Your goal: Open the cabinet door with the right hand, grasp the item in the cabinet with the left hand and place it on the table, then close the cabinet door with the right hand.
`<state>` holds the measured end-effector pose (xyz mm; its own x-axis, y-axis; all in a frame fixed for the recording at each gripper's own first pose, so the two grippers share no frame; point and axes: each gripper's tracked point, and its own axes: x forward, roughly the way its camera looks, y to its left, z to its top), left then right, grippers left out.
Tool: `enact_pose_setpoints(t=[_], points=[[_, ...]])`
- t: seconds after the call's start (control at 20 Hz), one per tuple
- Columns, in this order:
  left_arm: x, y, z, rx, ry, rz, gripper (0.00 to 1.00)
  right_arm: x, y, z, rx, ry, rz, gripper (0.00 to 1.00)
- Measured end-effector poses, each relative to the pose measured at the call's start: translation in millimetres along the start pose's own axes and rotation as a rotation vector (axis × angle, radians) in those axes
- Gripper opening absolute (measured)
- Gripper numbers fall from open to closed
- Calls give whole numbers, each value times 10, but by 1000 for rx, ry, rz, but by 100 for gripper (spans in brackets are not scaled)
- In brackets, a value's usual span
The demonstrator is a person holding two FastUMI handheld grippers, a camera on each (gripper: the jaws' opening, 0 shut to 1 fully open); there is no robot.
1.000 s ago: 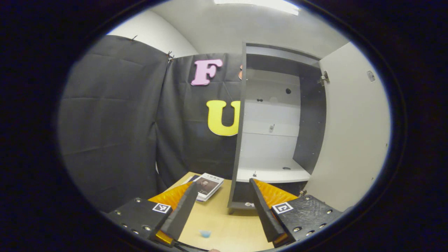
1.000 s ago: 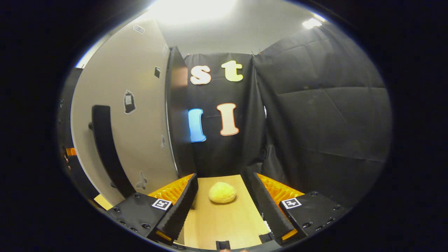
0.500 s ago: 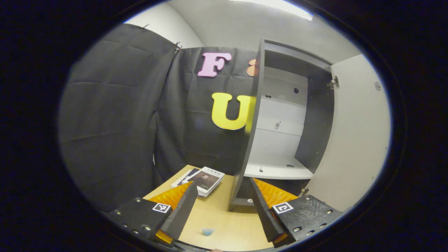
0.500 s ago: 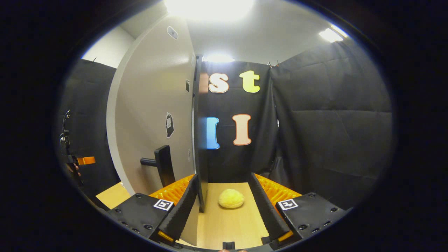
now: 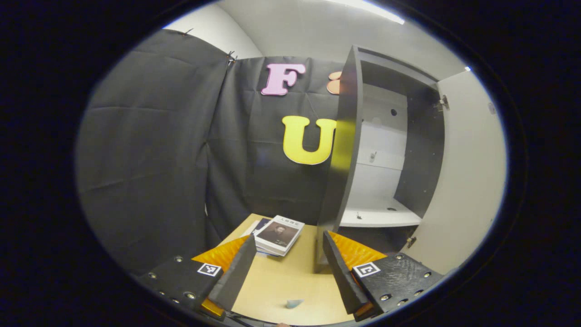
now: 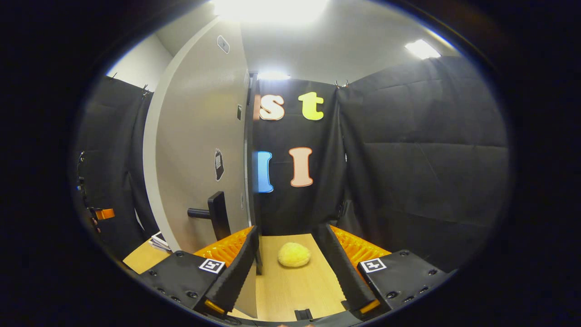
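Light wood bench (image 5: 290, 277) inside a booth of black cloth walls, white ceiling with lit panels above. Stack of books (image 5: 278, 235) at the far left of the bench, just beside the cabinet (image 5: 346, 150); small pale blue scrap (image 5: 293, 303) lay near the front edge. Cabinet stood open: dark side panels, white back, white shelf (image 5: 379, 219) bare apart from small fittings. Cabinet door (image 6: 199, 154) swung wide, dark handle (image 6: 217, 218) sticking out near the right gripper (image 6: 290, 268). Yellow rounded item (image 6: 294, 254) sat on the bench right of the door, between the right gripper's spread fingers, untouched. Left gripper (image 5: 286, 268) also spread apart, holding nothing, hovering over the bench.
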<state>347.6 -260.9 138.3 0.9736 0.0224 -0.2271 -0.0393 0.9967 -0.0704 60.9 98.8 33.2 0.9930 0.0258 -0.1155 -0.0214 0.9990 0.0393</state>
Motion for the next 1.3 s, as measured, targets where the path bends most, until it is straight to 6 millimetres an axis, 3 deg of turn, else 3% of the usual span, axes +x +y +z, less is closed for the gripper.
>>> enact_pose_setpoints(t=[0.05,0.2,0.3,0.35,0.45,0.5,0.55,0.6,0.75,0.8,0.85,0.95,1.05,1.15,1.3], points=[[11,23,-12,-4,4,-4,89,-19,91,-8,3,0,6,89],[51,134,-40,-23,12,-13,85,-61,400,10,16,-11,22,92],[61,287,-70,-24,13,20,85,-86,579,1,9,-9,37,89],[57,332,-87,-26,12,28,90,-81,674,-3,7,-6,46,89],[61,338,-151,-28,19,13,85,-79,858,-1,12,-1,63,89],[62,355,-175,-24,21,6,90,-80,937,-1,19,2,71,89],[57,394,-185,-19,21,1,85,-85,1026,0,28,3,79,89],[55,416,-190,-11,20,-7,89,-73,1132,5,34,-1,92,92],[51,493,-260,7,18,-31,85,28,1370,31,68,-13,103,89],[69,505,-286,8,23,-40,85,69,1471,36,79,-13,117,93],[76,530,-322,6,32,-46,85,115,1587,28,89,-13,138,89],[85,603,-337,6,37,-51,89,185,1803,41,92,-17,177,93],[82,672,-300,9,26,-55,85,299,1963,51,91,-27,208,93],[83,758,-282,17,20,-56,85,427,2230,8,105,2,245,93],[98,878,-216,26,12,-56,85,578,2637,128,146,1,333,96]])
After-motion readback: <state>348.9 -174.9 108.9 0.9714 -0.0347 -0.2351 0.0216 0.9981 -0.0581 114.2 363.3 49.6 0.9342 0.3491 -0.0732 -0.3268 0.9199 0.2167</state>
